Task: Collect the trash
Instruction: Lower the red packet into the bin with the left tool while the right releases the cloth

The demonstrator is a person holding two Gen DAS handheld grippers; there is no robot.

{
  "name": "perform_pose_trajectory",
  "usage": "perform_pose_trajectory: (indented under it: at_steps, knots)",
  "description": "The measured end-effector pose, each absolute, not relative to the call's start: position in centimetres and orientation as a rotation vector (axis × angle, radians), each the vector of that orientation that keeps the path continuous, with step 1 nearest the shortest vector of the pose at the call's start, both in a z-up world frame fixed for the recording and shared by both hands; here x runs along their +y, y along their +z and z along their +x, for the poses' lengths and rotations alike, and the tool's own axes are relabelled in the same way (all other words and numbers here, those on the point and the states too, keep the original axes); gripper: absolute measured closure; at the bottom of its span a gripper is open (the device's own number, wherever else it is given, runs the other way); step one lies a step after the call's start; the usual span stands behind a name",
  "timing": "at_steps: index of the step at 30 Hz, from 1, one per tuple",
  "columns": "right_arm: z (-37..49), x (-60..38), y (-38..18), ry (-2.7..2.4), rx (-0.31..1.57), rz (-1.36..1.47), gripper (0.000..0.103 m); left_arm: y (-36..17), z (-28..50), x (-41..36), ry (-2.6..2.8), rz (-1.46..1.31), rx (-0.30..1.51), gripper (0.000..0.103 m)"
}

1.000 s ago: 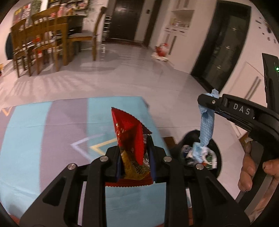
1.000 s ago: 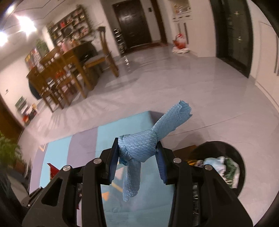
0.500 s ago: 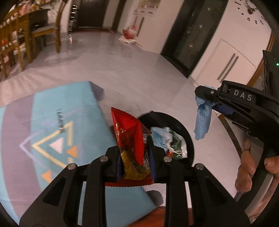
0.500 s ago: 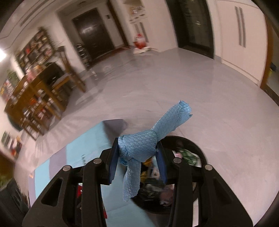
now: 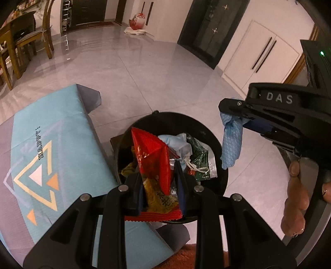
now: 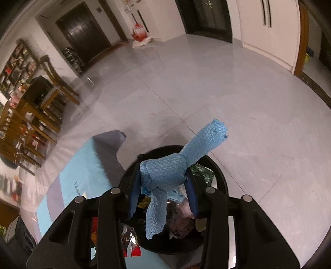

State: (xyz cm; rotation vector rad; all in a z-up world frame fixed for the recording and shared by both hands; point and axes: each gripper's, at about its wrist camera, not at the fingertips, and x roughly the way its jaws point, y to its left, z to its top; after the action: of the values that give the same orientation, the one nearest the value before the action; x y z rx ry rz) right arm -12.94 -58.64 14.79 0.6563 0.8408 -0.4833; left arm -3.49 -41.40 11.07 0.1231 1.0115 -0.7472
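Note:
My left gripper (image 5: 160,186) is shut on a red and yellow snack wrapper (image 5: 154,159), held upright over the black round trash bin (image 5: 222,182). The bin holds several wrappers and a pale blue crumpled piece. My right gripper (image 6: 163,186) is shut on a twisted blue cloth (image 6: 169,175), one end sticking up, the other hanging down. It too hangs above the trash bin (image 6: 221,178). In the left wrist view the right gripper (image 5: 238,115) comes in from the right with the blue cloth (image 5: 231,144) dangling over the bin's right rim; a hand (image 5: 295,204) grips its handle.
A table with a teal and grey cloth (image 5: 51,157) printed with triangles sits left of the bin. Grey tiled floor (image 5: 144,78) stretches beyond. Wooden chairs (image 5: 31,41) stand far left, a red bag (image 5: 137,18) by the far wall, white cupboards (image 5: 260,60) at right.
Both grippers swung right and down from over the tablecloth to above the bin, which now fills the middle of both views. Both grips stay the same.

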Motion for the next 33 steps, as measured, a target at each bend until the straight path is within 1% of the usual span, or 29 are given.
perform_pose_trajectory:
  at_steps: [15, 27, 33]
  knots:
    - [-11.2, -61.4, 11.0, -0.479, 0.985, 0.76, 0.063, 7.4, -2.5, -44.4, -0.767, 0.174, 1.093, 0.076]
    - [-10.2, -61.2, 8.5, -0.441, 1.103, 0.751, 0.063, 4.0, -1.7, -45.8, -0.775, 0.215, 1.179, 0.076]
    - [-9.8, -61.3, 7.7, -0.439, 1.137, 0.754, 0.063, 3.4, -1.4, -46.1, -0.774, 0.212, 1.197, 0.076]
